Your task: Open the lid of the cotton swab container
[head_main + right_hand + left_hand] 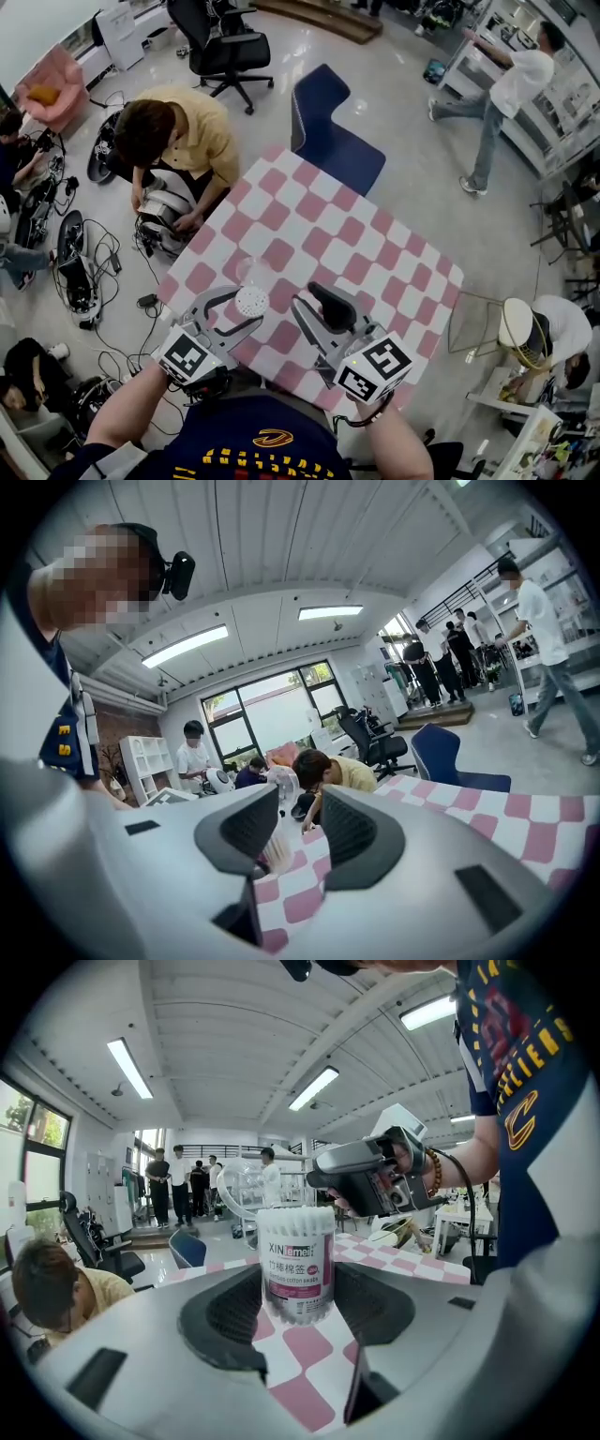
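The cotton swab container [296, 1265] is a clear tub with a pink-and-white label, and the white swab tips show bare at its top [251, 301]. It stands upright on the pink-and-white checked table [356, 234]. My left gripper [249, 307] is shut on it, one jaw on each side [298, 1312]. Its clear lid [255, 272] stands flipped back behind the tub [234, 1190]. My right gripper [306, 296] hovers just right of the tub, jaws partly apart with nothing pressed between them [302, 841]. In the right gripper view the tub [277, 852] peeks out beside the left jaw.
A person in a yellow shirt [178, 131] crouches over equipment by the table's far left corner. A blue chair [328, 131] stands beyond the far edge, and cables [89, 262] lie on the floor to the left. A wire stool [478, 323] sits to the right.
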A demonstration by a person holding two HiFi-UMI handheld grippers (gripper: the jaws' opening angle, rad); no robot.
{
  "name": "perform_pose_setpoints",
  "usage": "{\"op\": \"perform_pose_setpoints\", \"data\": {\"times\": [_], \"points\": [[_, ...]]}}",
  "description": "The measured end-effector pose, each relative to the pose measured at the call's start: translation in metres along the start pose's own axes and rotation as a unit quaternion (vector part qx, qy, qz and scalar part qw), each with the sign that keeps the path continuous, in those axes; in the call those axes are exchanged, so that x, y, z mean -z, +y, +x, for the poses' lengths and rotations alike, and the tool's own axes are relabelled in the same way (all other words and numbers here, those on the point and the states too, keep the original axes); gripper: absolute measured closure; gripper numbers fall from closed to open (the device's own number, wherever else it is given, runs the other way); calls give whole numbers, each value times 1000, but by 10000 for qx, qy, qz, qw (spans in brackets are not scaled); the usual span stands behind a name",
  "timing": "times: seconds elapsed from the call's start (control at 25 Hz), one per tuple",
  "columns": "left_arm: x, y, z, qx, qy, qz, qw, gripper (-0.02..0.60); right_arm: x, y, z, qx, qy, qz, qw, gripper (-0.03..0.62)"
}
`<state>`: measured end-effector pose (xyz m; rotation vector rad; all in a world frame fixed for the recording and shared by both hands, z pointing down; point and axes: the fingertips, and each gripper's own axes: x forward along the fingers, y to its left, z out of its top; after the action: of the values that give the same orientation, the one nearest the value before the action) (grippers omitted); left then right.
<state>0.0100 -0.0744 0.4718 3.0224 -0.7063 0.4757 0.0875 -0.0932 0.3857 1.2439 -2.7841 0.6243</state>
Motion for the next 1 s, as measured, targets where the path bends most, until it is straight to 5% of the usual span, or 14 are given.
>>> {"op": "perform_pose_setpoints", "data": {"times": [0.24,1.0], "points": [[-5,4,-2,-84,-68,-46,9999,337,4,1,-5,118,-54,43,9999,582],[-7,12,-4,-223,-121,-113,9996,337,19,-7,-7,509,130,-322,9981,583]]}}
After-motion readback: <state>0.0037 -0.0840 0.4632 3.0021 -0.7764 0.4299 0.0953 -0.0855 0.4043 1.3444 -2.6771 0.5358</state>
